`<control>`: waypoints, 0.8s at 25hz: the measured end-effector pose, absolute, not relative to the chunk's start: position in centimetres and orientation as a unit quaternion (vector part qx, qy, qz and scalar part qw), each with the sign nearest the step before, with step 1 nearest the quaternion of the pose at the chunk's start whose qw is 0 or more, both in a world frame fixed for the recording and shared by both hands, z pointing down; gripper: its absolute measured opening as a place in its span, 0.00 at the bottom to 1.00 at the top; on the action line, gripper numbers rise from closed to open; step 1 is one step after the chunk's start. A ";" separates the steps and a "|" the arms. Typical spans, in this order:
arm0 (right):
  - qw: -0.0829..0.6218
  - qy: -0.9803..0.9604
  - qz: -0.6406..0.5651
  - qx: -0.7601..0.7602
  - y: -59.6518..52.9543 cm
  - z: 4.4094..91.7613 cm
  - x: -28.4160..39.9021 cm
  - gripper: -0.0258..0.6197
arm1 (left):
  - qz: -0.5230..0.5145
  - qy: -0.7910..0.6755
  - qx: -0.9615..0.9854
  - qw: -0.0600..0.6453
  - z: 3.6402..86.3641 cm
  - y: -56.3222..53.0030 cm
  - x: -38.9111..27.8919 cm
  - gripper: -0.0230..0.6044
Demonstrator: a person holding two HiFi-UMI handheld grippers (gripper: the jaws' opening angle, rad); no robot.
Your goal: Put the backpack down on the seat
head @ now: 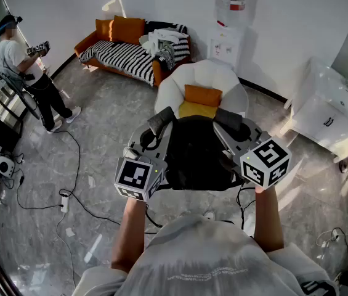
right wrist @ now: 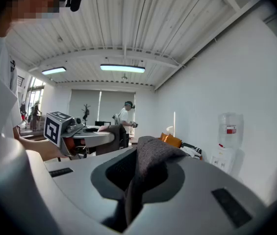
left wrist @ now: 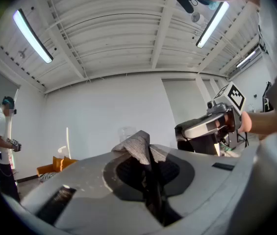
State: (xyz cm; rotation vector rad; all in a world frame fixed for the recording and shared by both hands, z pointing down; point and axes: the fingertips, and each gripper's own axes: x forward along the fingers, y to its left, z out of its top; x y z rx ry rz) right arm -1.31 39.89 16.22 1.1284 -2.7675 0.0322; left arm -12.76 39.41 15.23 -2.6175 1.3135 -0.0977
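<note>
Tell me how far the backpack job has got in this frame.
Done: the backpack is up off the floor, with the left gripper and right gripper each shut on a grey strap. In hand: it hangs between them, just short of the white chair. Left: carry it over the seat, where an orange cushion lies, set it down and let go.

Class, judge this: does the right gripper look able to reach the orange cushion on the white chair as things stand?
Likely not: the right gripper is shut on the grey strap, carrying the black backpack, which hangs before the orange cushion.
</note>
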 end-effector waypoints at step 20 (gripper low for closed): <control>0.063 -0.908 0.061 0.411 39.5 18.2 -4.2 0.09 | -0.072 0.398 -0.907 0.118 17.4 38.6 -15.7 0.10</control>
